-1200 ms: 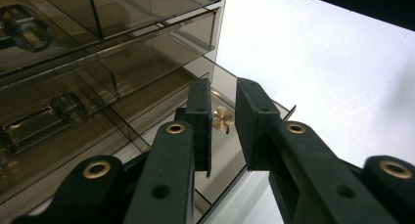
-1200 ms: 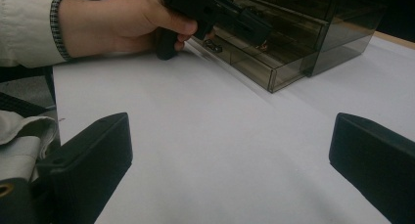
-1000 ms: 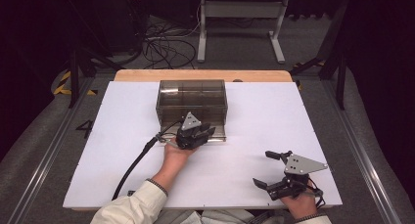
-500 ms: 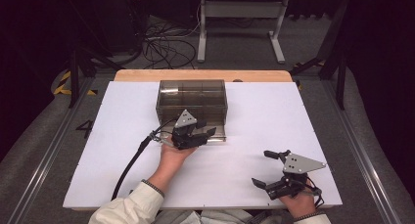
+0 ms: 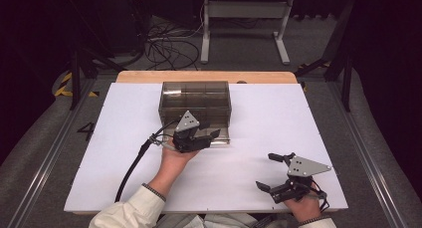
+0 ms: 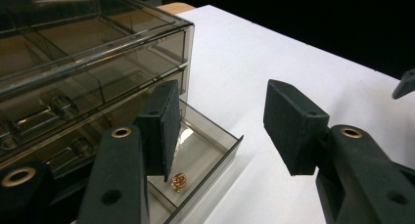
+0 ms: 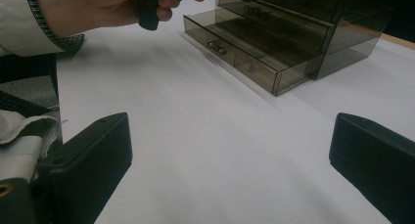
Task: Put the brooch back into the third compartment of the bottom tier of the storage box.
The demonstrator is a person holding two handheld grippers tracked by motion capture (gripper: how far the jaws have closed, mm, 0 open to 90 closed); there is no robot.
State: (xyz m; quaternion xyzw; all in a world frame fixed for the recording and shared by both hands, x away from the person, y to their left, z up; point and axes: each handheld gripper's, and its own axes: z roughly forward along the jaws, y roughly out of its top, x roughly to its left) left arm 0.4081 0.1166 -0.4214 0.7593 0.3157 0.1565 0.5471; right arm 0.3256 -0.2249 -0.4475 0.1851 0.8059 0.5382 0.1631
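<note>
The small gold item (image 6: 178, 181) in the open drawer (image 6: 215, 158) — too small to identify.

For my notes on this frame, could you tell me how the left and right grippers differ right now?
The left gripper hovers over the pulled-out bottom drawer of the smoky drawer box; the right gripper sits apart, near the table's front edge. The left points at the box, the right leftwards. Both are open and empty.
</note>
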